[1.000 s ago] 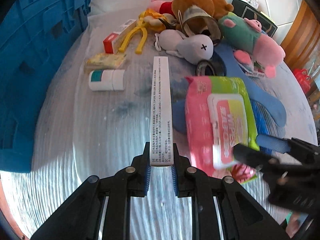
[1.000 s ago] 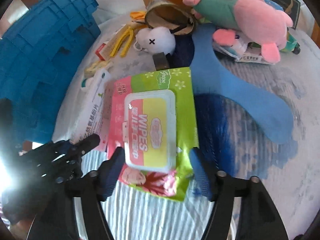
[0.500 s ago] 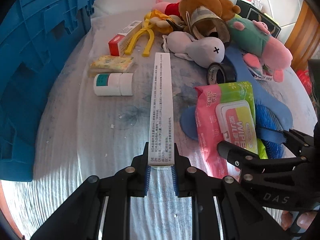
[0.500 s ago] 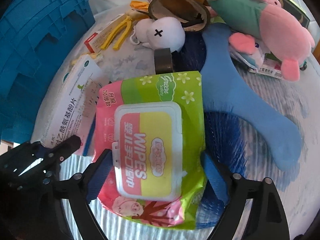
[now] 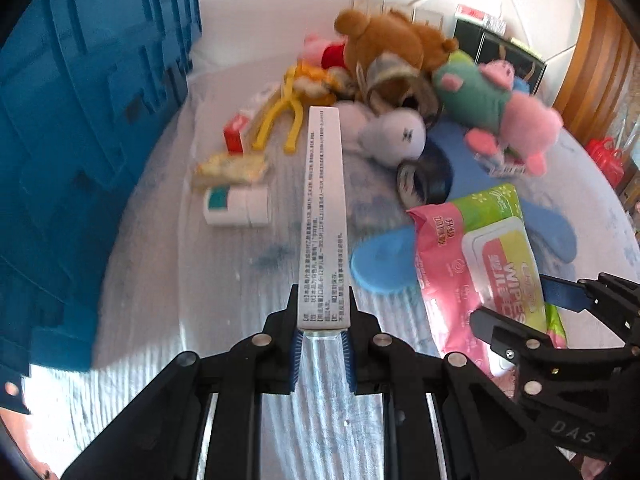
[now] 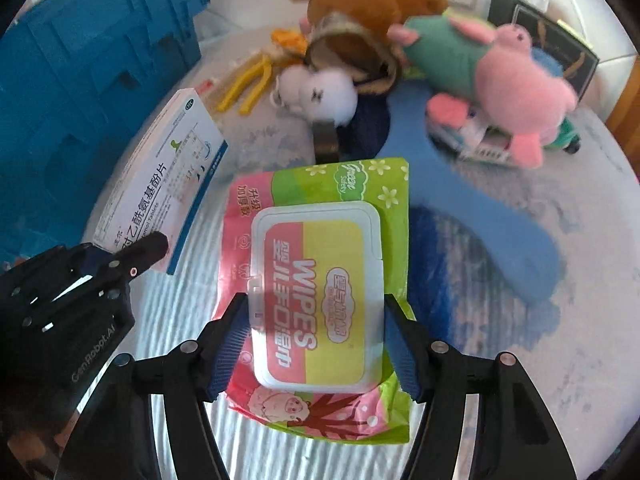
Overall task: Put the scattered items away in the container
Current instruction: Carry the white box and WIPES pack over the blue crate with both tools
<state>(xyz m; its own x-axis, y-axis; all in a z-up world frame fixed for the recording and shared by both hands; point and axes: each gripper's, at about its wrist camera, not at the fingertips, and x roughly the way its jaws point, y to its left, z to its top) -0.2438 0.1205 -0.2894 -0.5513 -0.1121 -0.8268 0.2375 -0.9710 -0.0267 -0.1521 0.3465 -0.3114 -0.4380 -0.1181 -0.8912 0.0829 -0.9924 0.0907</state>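
My left gripper [image 5: 323,312] is shut on the near end of a long white medicine box [image 5: 323,216], held edge-up above the bedsheet; the right wrist view shows its printed face [image 6: 160,184] beside the left gripper [image 6: 132,252]. My right gripper [image 6: 316,320] straddles the pink and green wipes pack [image 6: 320,240]. Its jaws are closing, and the blue pads press on the pack's two sides by the white lid. The left wrist view has the right gripper [image 5: 512,300] on the same wipes pack [image 5: 480,240]. The blue crate [image 5: 80,120] stands at the left.
Piled at the back are a brown bear [image 5: 384,40], a green and pink pig plush [image 5: 500,120] and a white plush [image 5: 396,136]. A tape roll [image 5: 424,180], white bottle [image 5: 236,206], red box [image 5: 234,136], yellow clip [image 5: 284,112] and blue flat toy [image 6: 480,208] lie around.
The right jaws spread wider around the wipes pack, then closed in against its sides. Both views now tilt up a little, and the left gripper keeps its hold on the box.
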